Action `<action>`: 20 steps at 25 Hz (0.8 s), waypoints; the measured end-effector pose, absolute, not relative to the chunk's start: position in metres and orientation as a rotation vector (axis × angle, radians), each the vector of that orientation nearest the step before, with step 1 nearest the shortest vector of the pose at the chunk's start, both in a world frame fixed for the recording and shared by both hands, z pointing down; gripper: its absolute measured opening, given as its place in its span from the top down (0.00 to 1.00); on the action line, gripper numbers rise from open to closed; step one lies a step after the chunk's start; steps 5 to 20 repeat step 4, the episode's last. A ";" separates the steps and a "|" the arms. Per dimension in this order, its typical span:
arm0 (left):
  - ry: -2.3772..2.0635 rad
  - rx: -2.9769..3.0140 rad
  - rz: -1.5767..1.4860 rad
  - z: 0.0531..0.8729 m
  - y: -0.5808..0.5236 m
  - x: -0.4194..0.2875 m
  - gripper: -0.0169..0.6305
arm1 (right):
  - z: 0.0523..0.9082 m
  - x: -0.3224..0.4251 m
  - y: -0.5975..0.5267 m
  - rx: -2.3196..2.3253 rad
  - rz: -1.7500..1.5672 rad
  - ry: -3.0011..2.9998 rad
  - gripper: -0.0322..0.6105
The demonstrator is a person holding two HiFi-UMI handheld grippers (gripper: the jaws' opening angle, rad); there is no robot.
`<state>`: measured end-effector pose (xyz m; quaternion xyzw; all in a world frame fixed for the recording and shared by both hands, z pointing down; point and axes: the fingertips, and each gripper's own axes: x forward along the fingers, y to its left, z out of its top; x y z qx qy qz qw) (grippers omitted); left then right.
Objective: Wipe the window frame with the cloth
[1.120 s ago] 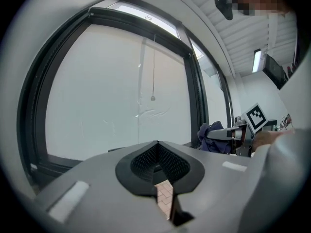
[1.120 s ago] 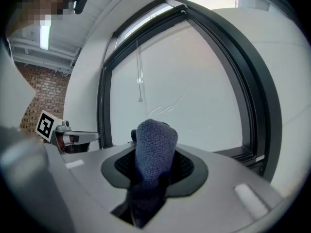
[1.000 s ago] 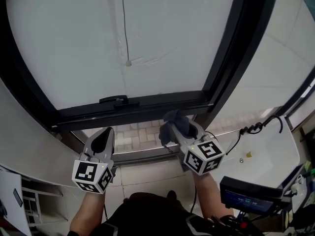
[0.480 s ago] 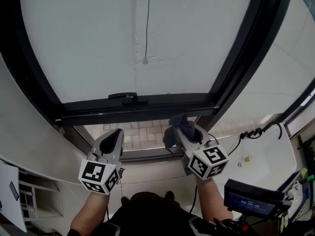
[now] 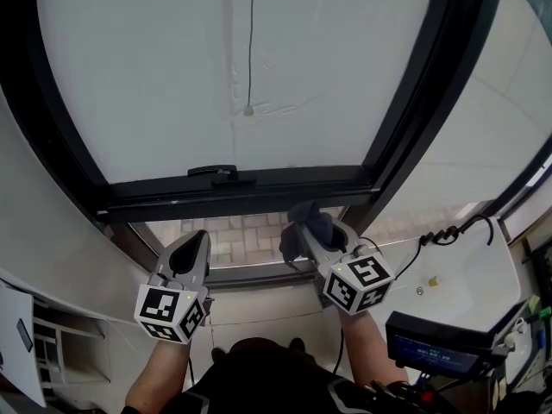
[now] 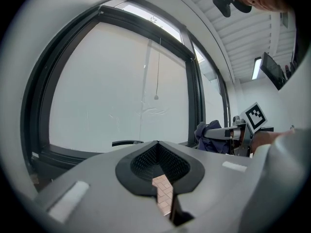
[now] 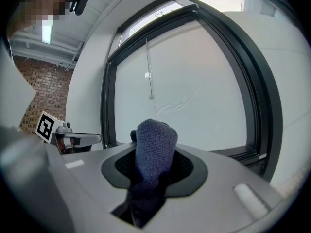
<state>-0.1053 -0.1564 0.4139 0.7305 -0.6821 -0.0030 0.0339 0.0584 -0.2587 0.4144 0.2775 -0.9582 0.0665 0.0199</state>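
Observation:
A black window frame (image 5: 259,192) surrounds a frosted pane, its bottom rail carrying a black handle (image 5: 214,173). My right gripper (image 5: 312,228) is shut on a dark blue cloth (image 5: 309,224), bunched just below the rail near the right upright (image 5: 414,119). In the right gripper view the cloth (image 7: 154,152) sticks up from between the jaws. My left gripper (image 5: 195,243) is shut with nothing in it, hanging below the rail to the left of the cloth. In the left gripper view its jaws meet (image 6: 156,144), and the cloth (image 6: 208,136) shows at the right.
A thin pull cord (image 5: 251,41) with a small weight hangs in front of the pane. Brick paving (image 5: 233,231) shows through the gap under the rail. A white ledge at the right carries a black cable (image 5: 448,227) and a dark device (image 5: 435,339).
Both grippers have shifted slightly; the view has tilted, so the frame sits a little differently. The cloth stays held under the bottom rail.

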 end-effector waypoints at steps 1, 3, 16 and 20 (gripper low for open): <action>-2.098 2.242 -0.009 0.414 -0.156 -0.105 0.98 | 0.414 0.059 -0.258 0.859 0.206 -2.974 0.74; -2.100 2.232 -0.007 0.415 -0.155 -0.105 0.98 | 0.414 0.059 -0.257 0.854 0.207 -2.974 0.74; -2.101 2.228 -0.007 0.415 -0.154 -0.105 0.98 | 0.414 0.059 -0.257 0.852 0.207 -2.975 0.74; -2.101 2.228 -0.007 0.415 -0.154 -0.105 0.98 | 0.414 0.059 -0.257 0.852 0.207 -2.975 0.74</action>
